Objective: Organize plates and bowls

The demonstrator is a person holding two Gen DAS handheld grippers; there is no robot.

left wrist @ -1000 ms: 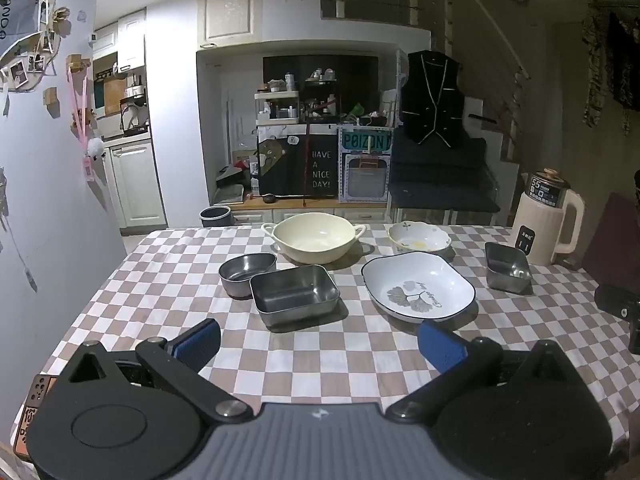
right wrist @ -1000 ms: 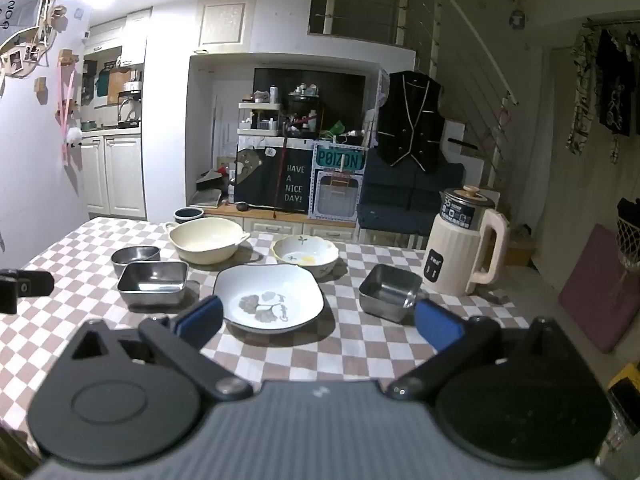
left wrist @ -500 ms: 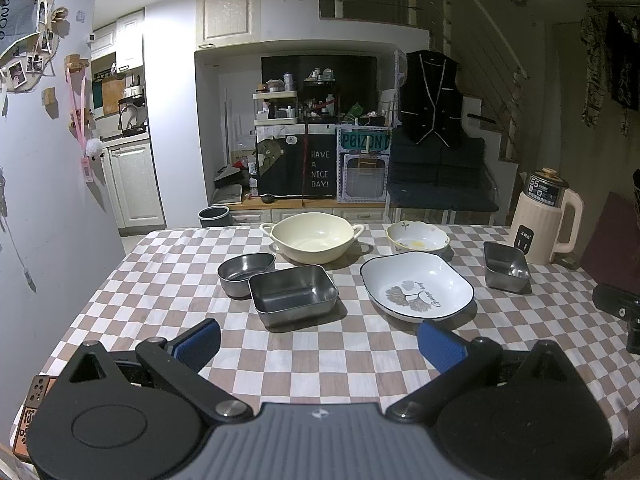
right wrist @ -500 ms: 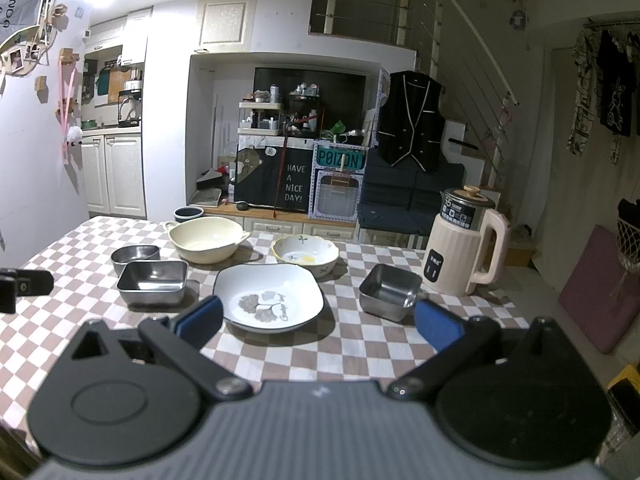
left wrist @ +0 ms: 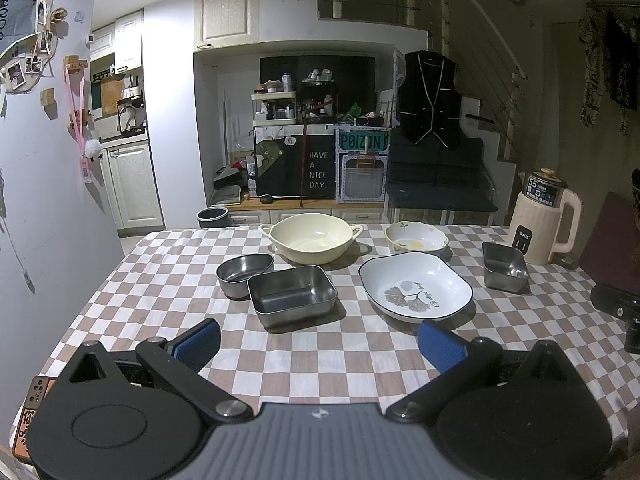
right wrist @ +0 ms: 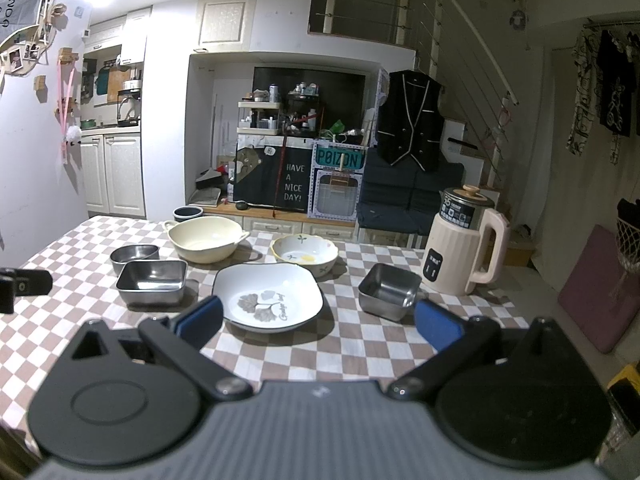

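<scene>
Six dishes sit unstacked on the checked table (left wrist: 160, 280), both your left gripper (left wrist: 319, 343) and right gripper (right wrist: 318, 322) gape wide and empty, so nothing is started; pick the white leaf plate (right wrist: 267, 297) first.

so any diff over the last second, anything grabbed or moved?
Nothing visibly changed. Left claw and right claw stay open and empty above the near table edge. The steel containers, the cream bowl and the leaf plate all sit where they were.
</scene>
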